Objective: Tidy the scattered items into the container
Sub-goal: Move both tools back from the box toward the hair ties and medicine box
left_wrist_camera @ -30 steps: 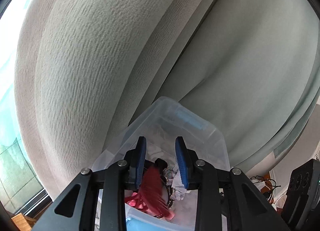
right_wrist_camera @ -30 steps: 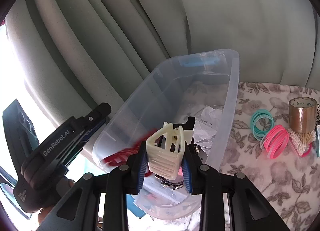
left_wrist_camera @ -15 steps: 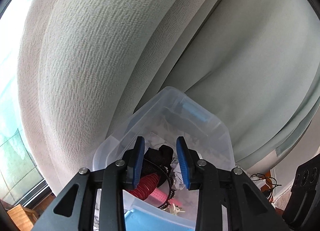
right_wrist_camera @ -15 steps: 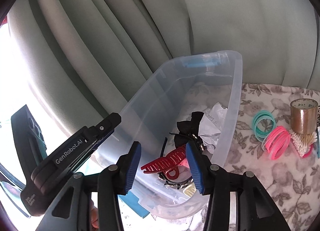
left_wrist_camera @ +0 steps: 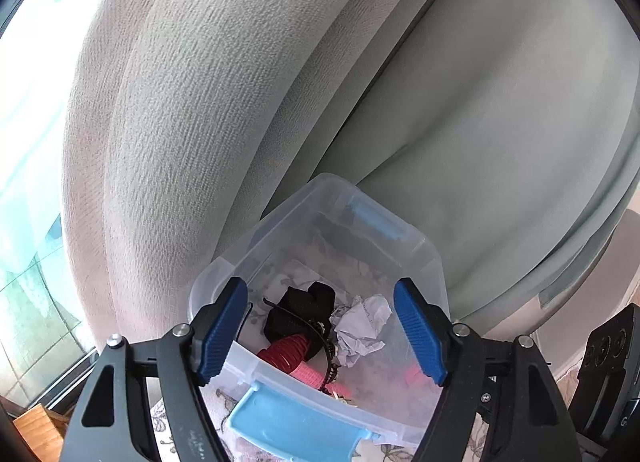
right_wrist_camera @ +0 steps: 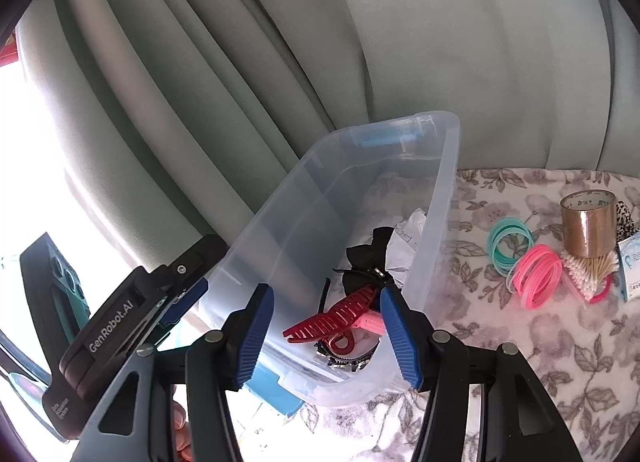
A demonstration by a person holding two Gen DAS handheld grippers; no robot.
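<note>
Over clear plastic bin (right_wrist_camera: 436,198): both jaws opening, empty; red claw clip (right_wrist_camera: 332,322) and cream clip dropped inside. Tabletop (right_wrist_camera: 520,342) bands remain.

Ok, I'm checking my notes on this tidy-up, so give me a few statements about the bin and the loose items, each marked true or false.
1. The red hair claw lies inside the clear container. True.
2. The tape roll is in the container. False: it stands on the floral cloth outside it.
3. The right tongs grip the red claw. False: their jaws are opening, pads clear of the claw, which lies loose in the bin.
4. Pink bands and teal bands remain outside the container. True.
5. Crumpled paper sits in the container beside a black item. True.
</note>
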